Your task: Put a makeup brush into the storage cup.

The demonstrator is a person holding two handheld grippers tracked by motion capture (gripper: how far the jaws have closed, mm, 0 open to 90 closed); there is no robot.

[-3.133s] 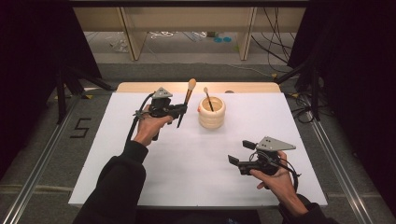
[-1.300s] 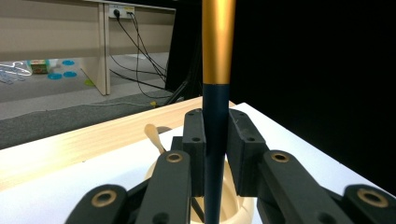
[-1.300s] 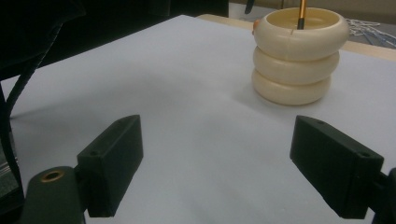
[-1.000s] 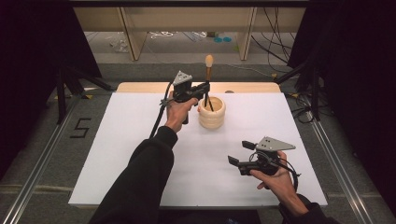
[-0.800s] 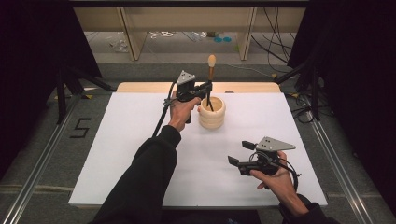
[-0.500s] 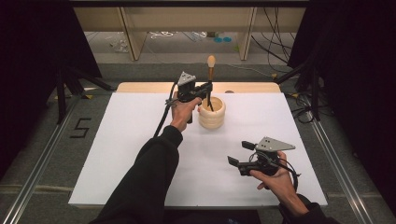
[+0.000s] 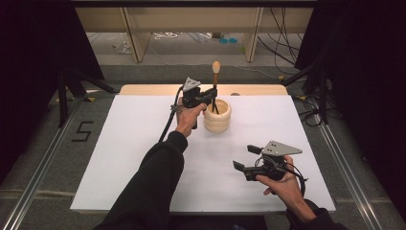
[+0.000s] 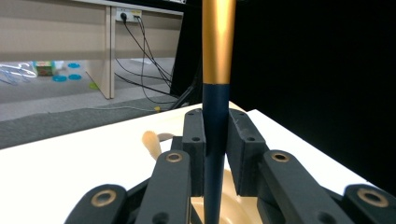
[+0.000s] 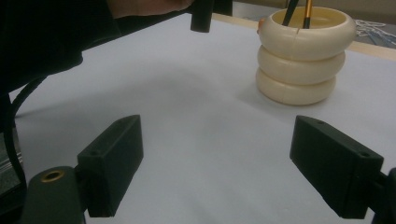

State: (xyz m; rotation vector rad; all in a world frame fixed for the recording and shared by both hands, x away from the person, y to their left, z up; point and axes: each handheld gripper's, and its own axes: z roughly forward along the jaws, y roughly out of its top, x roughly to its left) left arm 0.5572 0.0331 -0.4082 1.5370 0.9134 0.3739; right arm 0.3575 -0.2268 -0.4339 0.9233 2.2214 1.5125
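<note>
A cream ribbed holder (image 7: 218, 117) stands at the back middle of the white table (image 7: 119, 158). My left gripper (image 7: 212, 93) hovers at its rim, shut on a spoon (image 7: 215, 72) held upright: wooden head on top, gold and dark blue handle (image 8: 217, 70) pointing down into the holder (image 8: 233, 205). The left gripper (image 8: 215, 140) clamps the dark part. Another utensil leans inside, its wooden end (image 8: 150, 142) over the rim. My right gripper (image 7: 244, 157) rests open near the front right, its jaws (image 9: 222, 158) facing the holder (image 9: 303, 60) with nothing between them.
The person's left sleeve (image 7: 153, 191) stretches across the middle of the table. A bare wooden strip (image 7: 143, 89) runs along the far edge. Beyond it are floor cables (image 7: 282, 28) and shelf legs; black stands flank both sides.
The left gripper carried the spoon from left of the holder to over it, turned it upright and lowered its handle into the holder. The right gripper stayed put.
</note>
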